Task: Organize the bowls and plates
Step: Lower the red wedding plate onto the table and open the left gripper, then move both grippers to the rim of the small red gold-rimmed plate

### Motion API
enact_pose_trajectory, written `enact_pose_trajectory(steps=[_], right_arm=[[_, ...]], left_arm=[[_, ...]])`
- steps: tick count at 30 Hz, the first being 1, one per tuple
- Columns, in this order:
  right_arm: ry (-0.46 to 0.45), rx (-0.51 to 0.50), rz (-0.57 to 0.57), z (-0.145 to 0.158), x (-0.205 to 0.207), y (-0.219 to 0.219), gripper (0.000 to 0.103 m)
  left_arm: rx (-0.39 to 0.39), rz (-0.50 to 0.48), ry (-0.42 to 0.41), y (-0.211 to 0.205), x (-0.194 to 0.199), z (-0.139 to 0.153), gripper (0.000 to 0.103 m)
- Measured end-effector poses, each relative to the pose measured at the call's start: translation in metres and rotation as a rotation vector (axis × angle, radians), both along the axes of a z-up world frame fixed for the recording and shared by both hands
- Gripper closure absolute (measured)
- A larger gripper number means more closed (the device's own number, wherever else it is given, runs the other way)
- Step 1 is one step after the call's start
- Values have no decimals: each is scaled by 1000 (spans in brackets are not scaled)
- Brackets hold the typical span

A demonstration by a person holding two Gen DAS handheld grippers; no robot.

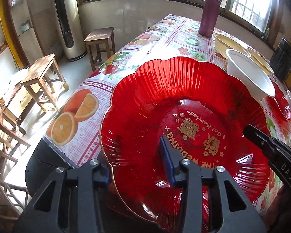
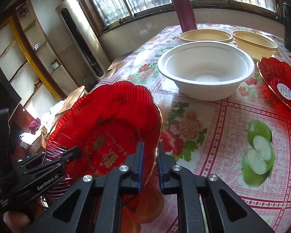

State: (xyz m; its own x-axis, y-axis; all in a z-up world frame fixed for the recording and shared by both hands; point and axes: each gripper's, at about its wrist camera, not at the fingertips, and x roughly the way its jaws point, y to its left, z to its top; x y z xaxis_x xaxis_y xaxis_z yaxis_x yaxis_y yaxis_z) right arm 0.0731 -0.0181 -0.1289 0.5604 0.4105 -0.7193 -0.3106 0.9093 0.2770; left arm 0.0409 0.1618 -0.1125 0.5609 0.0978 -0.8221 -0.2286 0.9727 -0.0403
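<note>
- We work at a table [image 1: 176,36] by barred windows, spread with a fruit-and-flower oilcloth; wooden stools [image 1: 42,79] and a tall white floor-standing unit [image 1: 69,19] stand to its left.
- In the left wrist view, a red scalloped plate [image 1: 155,101] with gold lettering fills the near middle, over the table's near edge.
- Our left gripper [image 1: 133,161] straddles the plate's near-left rim: one finger lies inside the dish, the other outside it. Its jaws stand narrowed around the rim; whether both pads press we cannot tell.
- Our right gripper [image 1: 250,129] comes in from the right, its tip over the plate's right rim.
- Beyond the plate sit a white bowl [image 1: 250,73], two tan bowls [image 1: 229,44], and a maroon flask [image 1: 210,13] at the far end. A second red plate [image 1: 281,101] shows at the right edge.
- In the right wrist view, our right gripper [image 2: 150,156] is clamped on the red plate's [image 2: 110,112] near-right rim, with the gold edge pinched between its blue pads.
- The plate is tilted, its left side hanging past the table edge.
- Our left gripper [image 2: 75,152] reaches in from the lower left, its tip at the plate's near-left rim.
- The white bowl [image 2: 205,68] stands upright behind the plate, apart from it; the tan bowls [image 2: 205,35] and flask [image 2: 184,7] lie farther back, and the second red plate [image 2: 281,81] is at right.
</note>
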Motion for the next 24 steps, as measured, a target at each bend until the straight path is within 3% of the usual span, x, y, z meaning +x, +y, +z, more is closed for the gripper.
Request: enact_pose_trajectory(steps=[8, 9, 10, 12, 14, 19, 20, 22, 24], right_arm=[[15, -20, 68, -2, 10, 27, 83], [17, -30, 74, -1, 9, 29, 83], [14, -38, 75, 1, 8, 29, 75], [-8, -40, 64, 6, 5, 23, 57], [-48, -15, 52, 14, -2, 13, 42], [-173, 0, 4, 33, -20, -23, 37], [-197, 2, -14, 37, -23, -33, 34], [-246, -3, -62, 45, -28, -55, 32], [-291, -10, -127, 52, -32, -81, 29]], left_arm=[[19, 80, -11, 20, 2, 2, 62], [12, 87, -14, 21, 0, 2, 59], [19, 98, -19, 22, -2, 3, 54], [64, 130, -38, 21, -11, 7, 33], [144, 164, -81, 20, -22, 14, 32], [325, 240, -292, 8, -59, 56, 27], [331, 231, -341, 2, -65, 67, 21], [310, 163, -421, -18, -73, 87, 19], [246, 45, -449, -42, -72, 100, 18]])
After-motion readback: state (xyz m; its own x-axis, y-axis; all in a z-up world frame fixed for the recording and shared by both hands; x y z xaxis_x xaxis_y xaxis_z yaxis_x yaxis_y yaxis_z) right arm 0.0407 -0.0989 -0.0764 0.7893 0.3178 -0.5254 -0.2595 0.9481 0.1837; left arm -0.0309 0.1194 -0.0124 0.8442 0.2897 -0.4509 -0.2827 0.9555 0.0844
